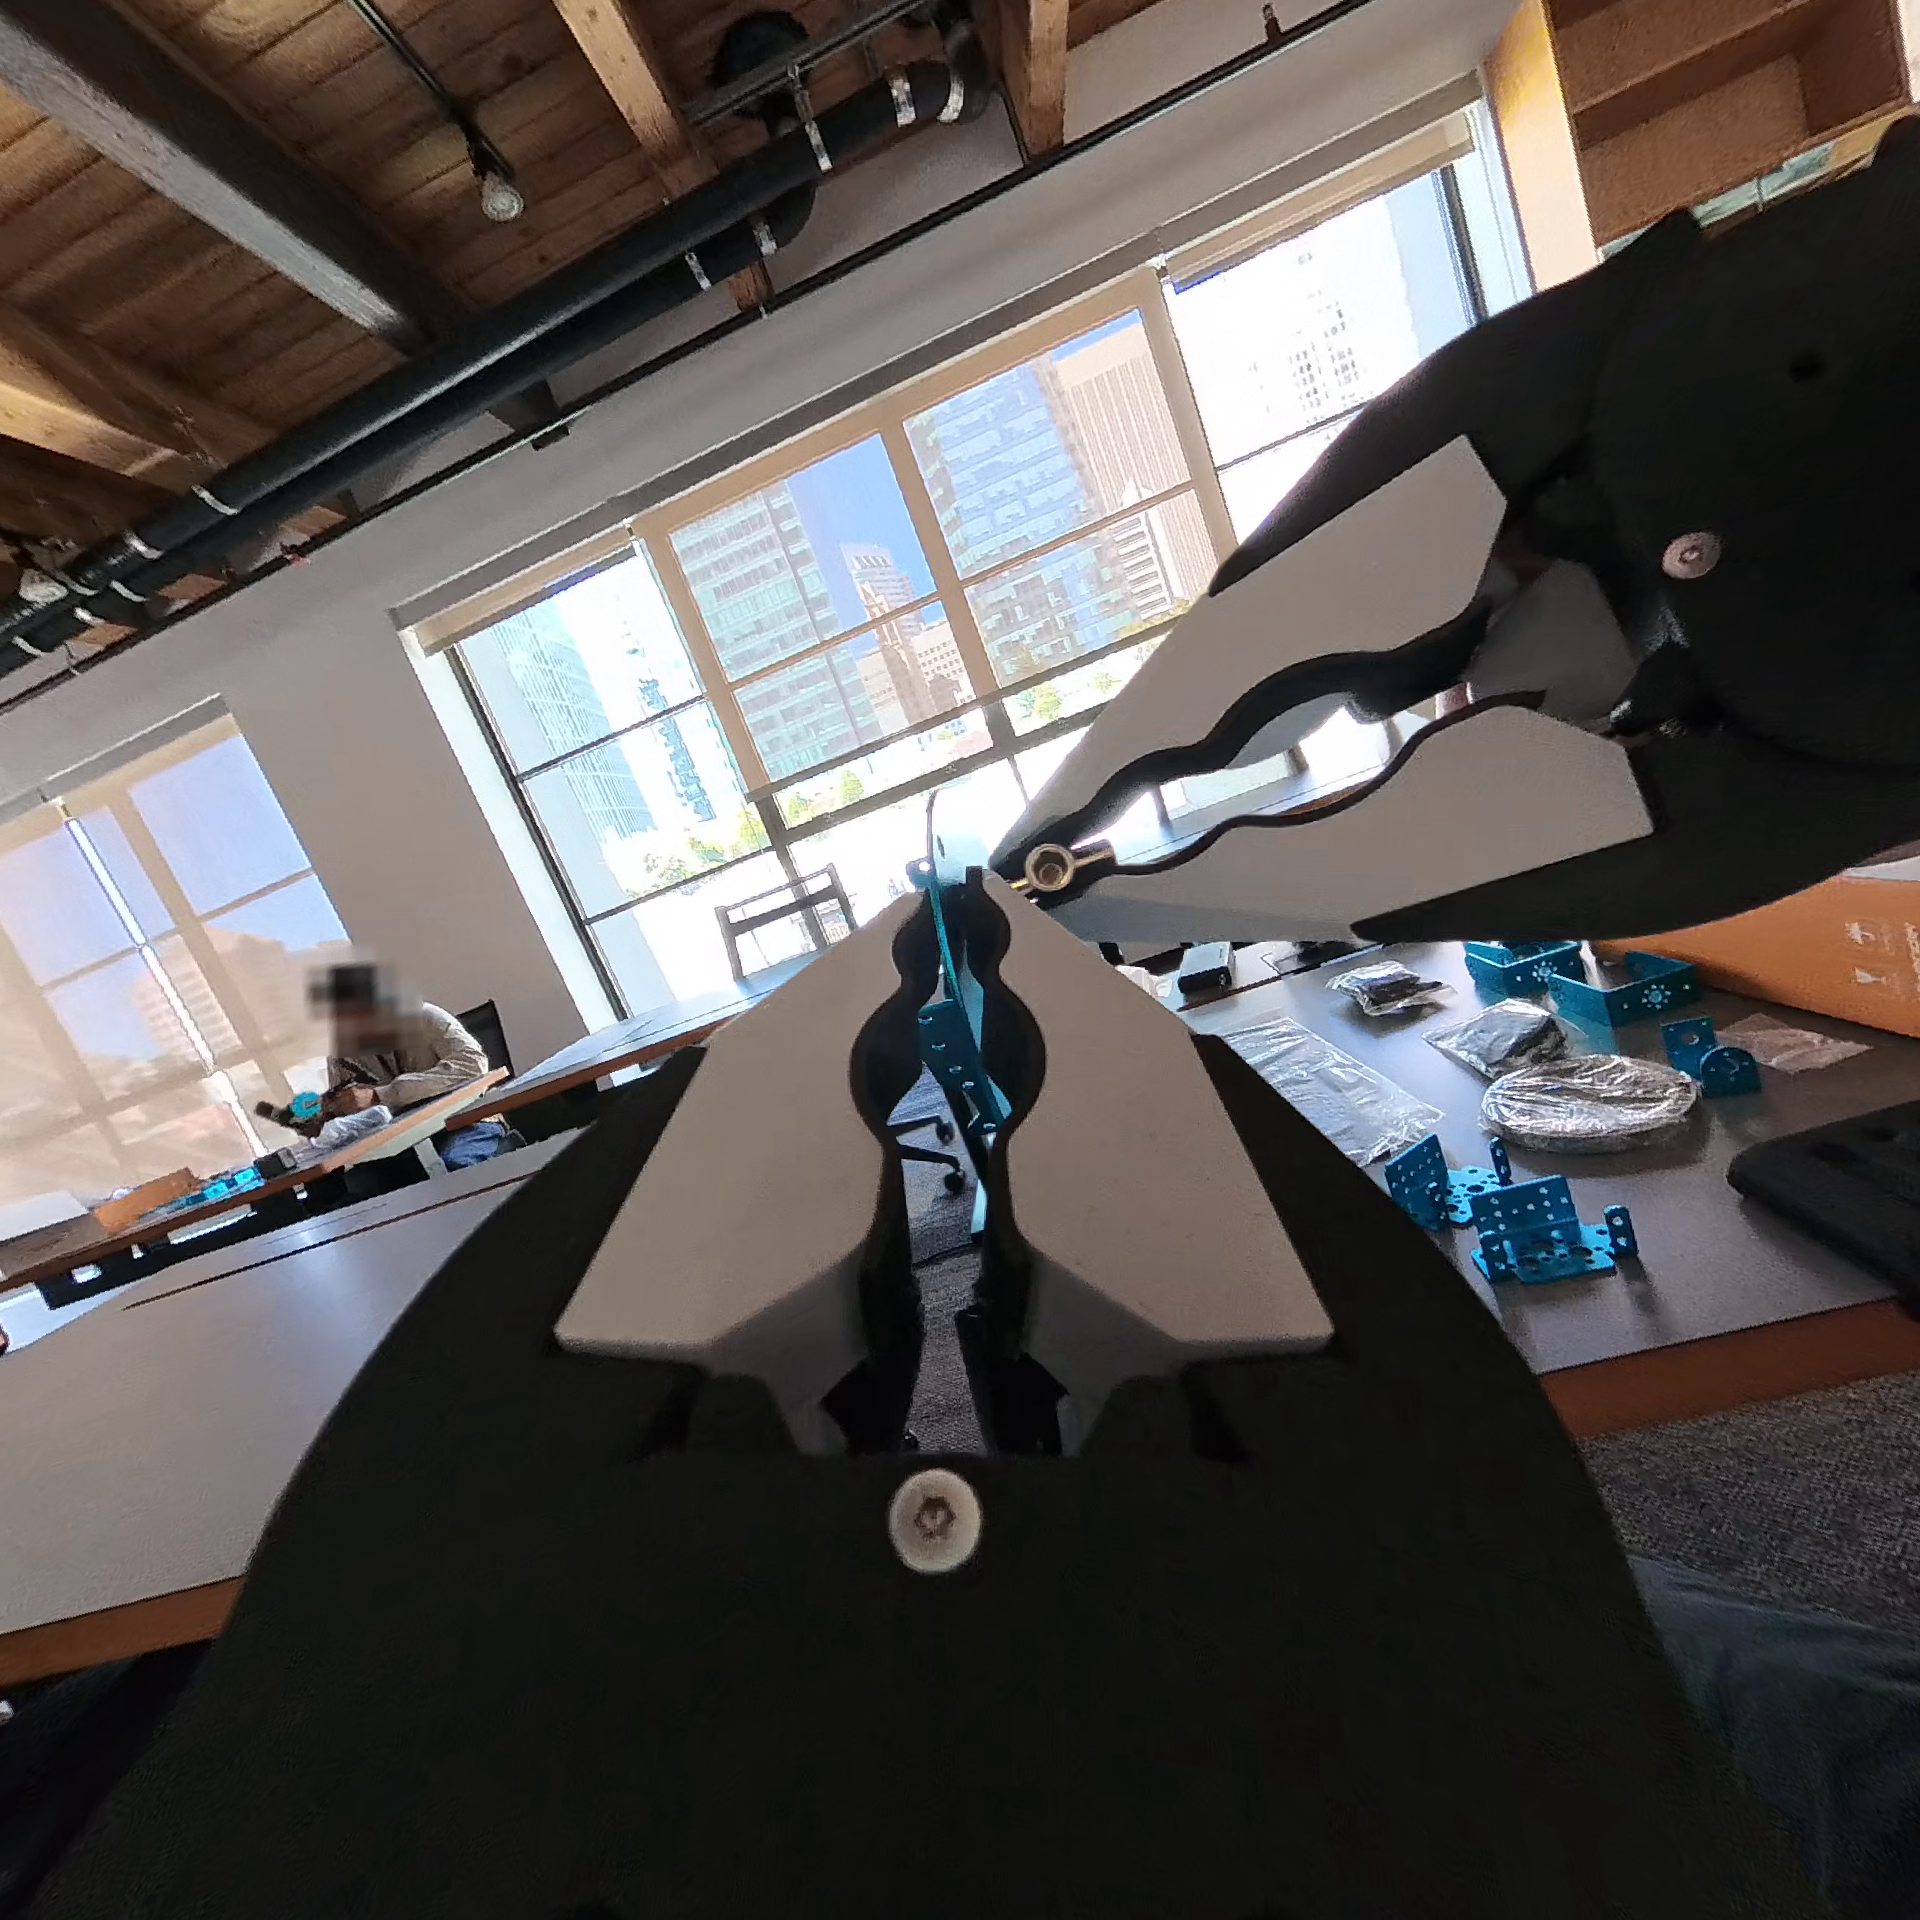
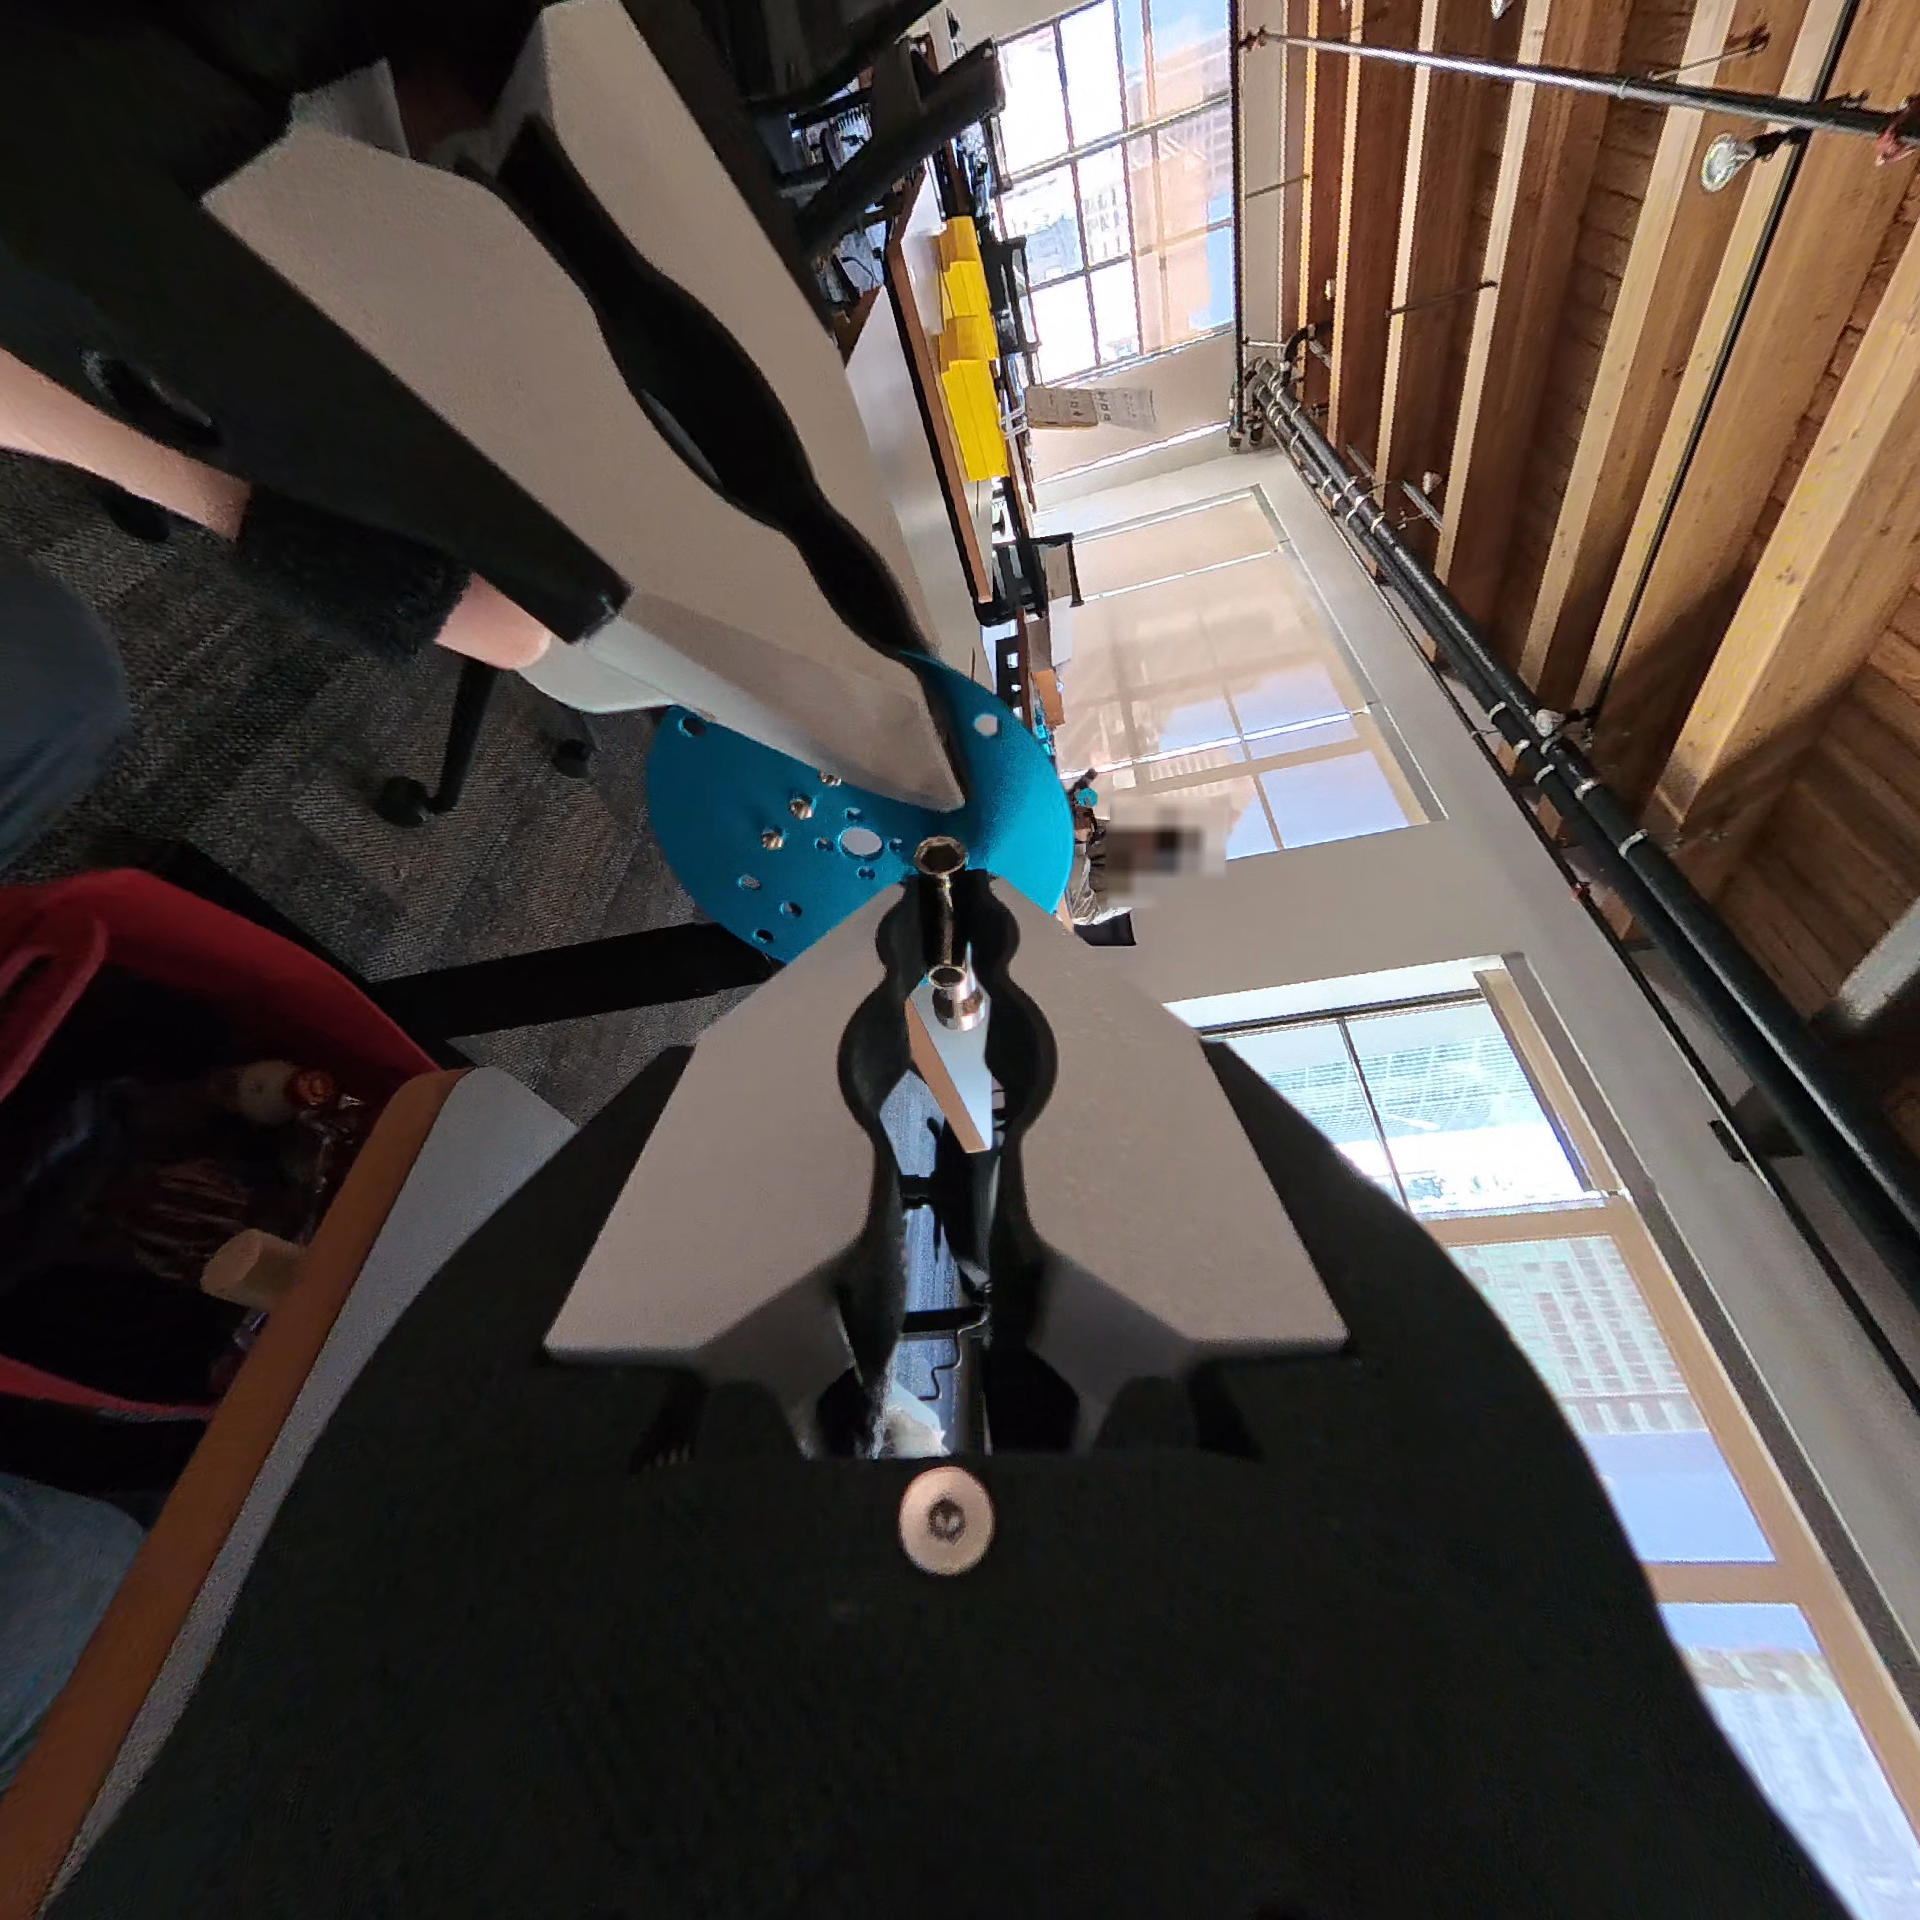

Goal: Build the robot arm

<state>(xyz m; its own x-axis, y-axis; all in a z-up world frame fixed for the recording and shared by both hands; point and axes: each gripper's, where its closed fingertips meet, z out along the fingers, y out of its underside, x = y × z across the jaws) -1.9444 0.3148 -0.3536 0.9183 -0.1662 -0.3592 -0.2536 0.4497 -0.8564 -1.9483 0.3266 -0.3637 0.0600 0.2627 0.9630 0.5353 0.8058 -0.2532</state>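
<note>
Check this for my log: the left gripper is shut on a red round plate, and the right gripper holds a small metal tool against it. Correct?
Not quite: the round plate is blue, not red, as the right wrist view shows. The left gripper is shut on it, and the right gripper holds the small metal tool against it.

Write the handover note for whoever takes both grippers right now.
Left gripper: shut on the blue disc, held edge-on in the air, above the floor beside the table.
Right gripper: shut on a small metal standoff, its tip at the disc's face near the centre hole; whether it has entered a hole cannot be told.
On the table: blue brackets, bagged parts.
</note>
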